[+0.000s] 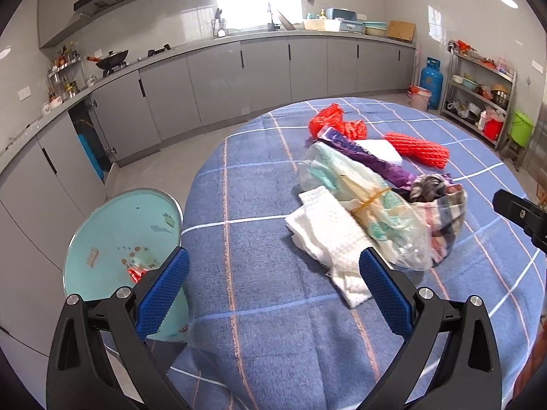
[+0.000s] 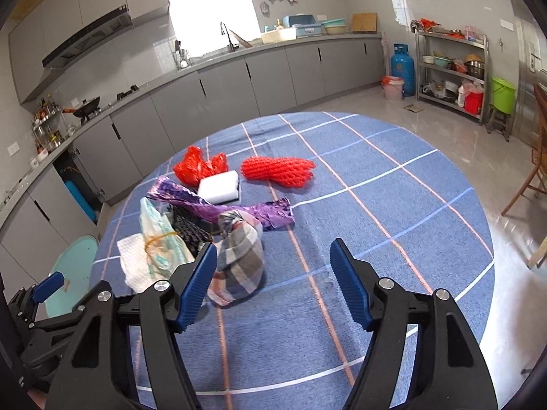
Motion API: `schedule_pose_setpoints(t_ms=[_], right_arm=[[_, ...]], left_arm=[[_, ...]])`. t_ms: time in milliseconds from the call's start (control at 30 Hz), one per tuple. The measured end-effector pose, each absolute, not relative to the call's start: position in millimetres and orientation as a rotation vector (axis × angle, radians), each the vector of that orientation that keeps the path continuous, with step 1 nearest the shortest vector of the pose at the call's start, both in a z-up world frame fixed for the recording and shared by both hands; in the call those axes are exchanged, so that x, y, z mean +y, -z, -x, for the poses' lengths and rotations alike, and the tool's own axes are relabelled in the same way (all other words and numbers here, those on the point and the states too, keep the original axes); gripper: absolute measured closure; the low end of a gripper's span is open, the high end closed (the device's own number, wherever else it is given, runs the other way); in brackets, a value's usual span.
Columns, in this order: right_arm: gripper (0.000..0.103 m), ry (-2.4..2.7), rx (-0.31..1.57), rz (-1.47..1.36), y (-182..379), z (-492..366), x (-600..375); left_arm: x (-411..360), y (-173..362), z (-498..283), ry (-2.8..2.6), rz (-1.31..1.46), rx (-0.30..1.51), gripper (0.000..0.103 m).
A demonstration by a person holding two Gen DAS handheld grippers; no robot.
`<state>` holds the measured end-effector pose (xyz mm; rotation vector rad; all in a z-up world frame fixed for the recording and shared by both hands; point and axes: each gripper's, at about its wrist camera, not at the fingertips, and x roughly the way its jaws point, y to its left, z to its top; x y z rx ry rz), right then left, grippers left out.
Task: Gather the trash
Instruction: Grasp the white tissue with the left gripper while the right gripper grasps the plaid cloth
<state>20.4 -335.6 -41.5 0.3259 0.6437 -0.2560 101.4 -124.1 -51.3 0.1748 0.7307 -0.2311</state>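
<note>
A heap of trash lies on the round table with the blue checked cloth (image 1: 259, 307) (image 2: 393, 225): a white paper towel (image 1: 328, 239) (image 2: 131, 259), a clear plastic bag (image 1: 369, 201) (image 2: 157, 239), a checked cloth bundle (image 1: 444, 212) (image 2: 239, 259), a purple wrapper (image 1: 369, 157) (image 2: 218, 205), a white sponge (image 1: 379, 150) (image 2: 220, 186), a red plastic bag (image 1: 333, 121) (image 2: 198, 167) and a red foam net (image 1: 417, 148) (image 2: 278, 171). My left gripper (image 1: 273, 290) is open and empty, near the paper towel. My right gripper (image 2: 273, 280) is open and empty beside the cloth bundle.
A pale green bin (image 1: 126, 249) (image 2: 73, 266) with some trash inside stands on the floor left of the table. Grey kitchen cabinets (image 1: 212, 78) run behind. A blue gas cylinder (image 2: 402, 68), a metal shelf (image 2: 451, 75) and a wooden chair (image 2: 536, 167) stand at the right.
</note>
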Motion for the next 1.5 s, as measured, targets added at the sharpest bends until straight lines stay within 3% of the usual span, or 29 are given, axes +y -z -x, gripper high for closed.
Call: schedule_pose_setpoints(t_ms=[333, 467, 667, 1167, 1500], right_arm=[[0.039, 0.222, 0.678, -0.325, 47.2, -47.6, -333.6], [0.039, 0.189, 0.691, -0.3, 46.7, -60.6, -324.9], [0.039, 0.185, 0.743, -0.275, 60.1, -82.5, -319.3], [0.084, 0.164, 0.84, -0.29, 80.8, -95.9, -318.9], [0.087, 0.176, 0.761, -0.303, 52.8, -74.1, -317.2]], left_arm=[[-128.7, 57.7, -126.0, 0.268, -0.134, 0.748, 0.015], [-140.8, 69.7, -138.4, 0.299, -0.126, 0.79, 0.028], [-155.6, 82.3, -141.6, 0.341, -0.124, 0.817, 0.031], [-170.1, 91.7, -144.2, 0.461, -0.127, 0.831, 0.08], [-145.8, 69.4, -132.6, 0.507, -0.069, 0.757, 0.084]])
